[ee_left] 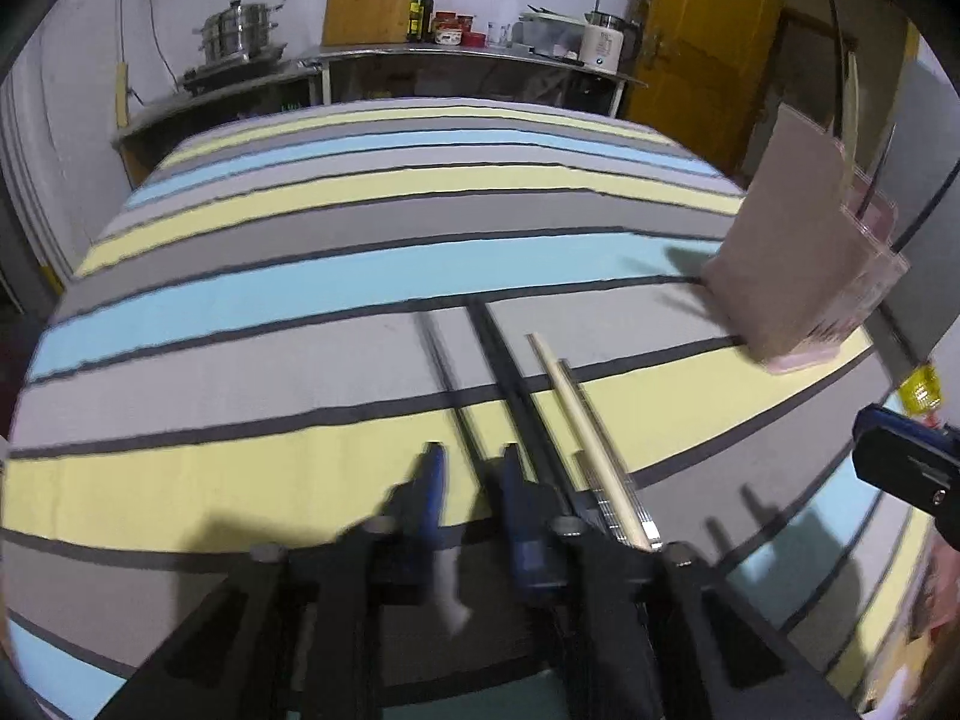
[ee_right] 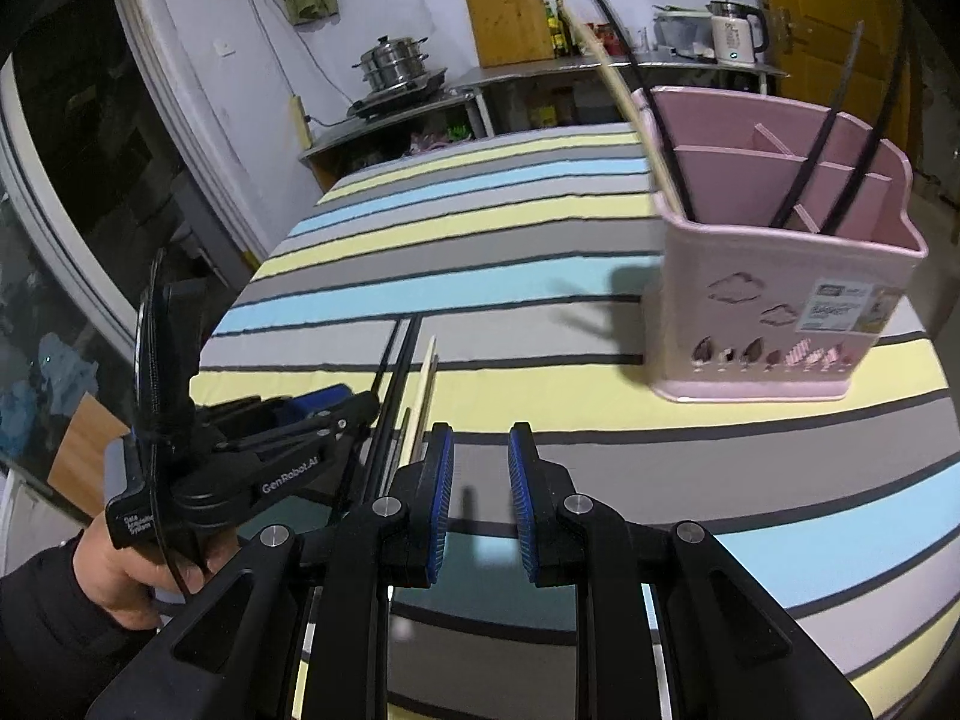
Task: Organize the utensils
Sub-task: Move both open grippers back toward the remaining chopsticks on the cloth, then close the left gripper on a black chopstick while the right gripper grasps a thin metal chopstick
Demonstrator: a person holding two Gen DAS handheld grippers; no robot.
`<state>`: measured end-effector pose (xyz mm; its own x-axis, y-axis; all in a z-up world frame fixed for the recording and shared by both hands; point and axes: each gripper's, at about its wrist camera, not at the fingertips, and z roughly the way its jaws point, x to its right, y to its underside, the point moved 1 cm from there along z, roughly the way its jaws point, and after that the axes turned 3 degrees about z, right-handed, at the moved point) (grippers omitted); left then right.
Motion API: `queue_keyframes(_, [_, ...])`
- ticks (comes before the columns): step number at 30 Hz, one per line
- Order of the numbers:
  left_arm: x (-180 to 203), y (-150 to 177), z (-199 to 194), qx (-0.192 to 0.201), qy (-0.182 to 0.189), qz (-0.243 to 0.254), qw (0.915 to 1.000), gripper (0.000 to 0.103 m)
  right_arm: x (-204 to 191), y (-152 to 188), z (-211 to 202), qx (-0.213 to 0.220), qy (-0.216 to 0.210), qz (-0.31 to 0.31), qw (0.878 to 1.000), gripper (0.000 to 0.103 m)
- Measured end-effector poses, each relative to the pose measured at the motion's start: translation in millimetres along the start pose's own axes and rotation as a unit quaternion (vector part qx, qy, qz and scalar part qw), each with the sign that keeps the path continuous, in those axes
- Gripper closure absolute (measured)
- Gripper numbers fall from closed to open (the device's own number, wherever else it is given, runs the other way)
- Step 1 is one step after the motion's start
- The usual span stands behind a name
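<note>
A matt striped cloth [ee_right: 540, 228] covers the table, the pink holder [ee_right: 780, 312] looks like smooth plastic, the pale chopstick [ee_left: 594, 450] seems bare wood, the dark chopsticks [ee_left: 516, 384] glossy, and ribbed blue pads [ee_right: 522, 504] line matt black gripper fingers.

Both grippers are built from black plastic arms joined by round silver screws. The fingers [ee_right: 441, 504] are lined with ribbed blue pads. White "GenRobot.AI" lettering is printed on the left gripper [ee_right: 336, 405], and a dark sleeve is worn above bare skin.
</note>
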<state>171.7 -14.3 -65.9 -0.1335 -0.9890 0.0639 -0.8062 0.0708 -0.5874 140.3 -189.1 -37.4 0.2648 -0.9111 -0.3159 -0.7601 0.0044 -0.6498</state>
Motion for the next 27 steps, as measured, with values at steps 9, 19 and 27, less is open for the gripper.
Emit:
queue_keyframes(9, [-24.7, 8.7, -8.5, -0.004, 0.015, -0.009, 0.9998, 0.095, -18.1, 1.7, 47.7, -0.040, -0.008, -0.011, 0.999, 0.083])
queue_keyframes(19, [-43.8, 16.1, -14.4, -0.002, 0.028, -0.027, 0.9992, 0.094, -30.7, 1.2, 90.9, -0.078, 0.006, -0.029, 0.997, 0.083])
queue_keyframes(27, [-44.5, 16.6, -14.4, 0.000, 0.033, -0.033, 0.9989, 0.094, -27.8, -0.7, 87.6, -0.074, 0.016, -0.031, 0.997, 0.083])
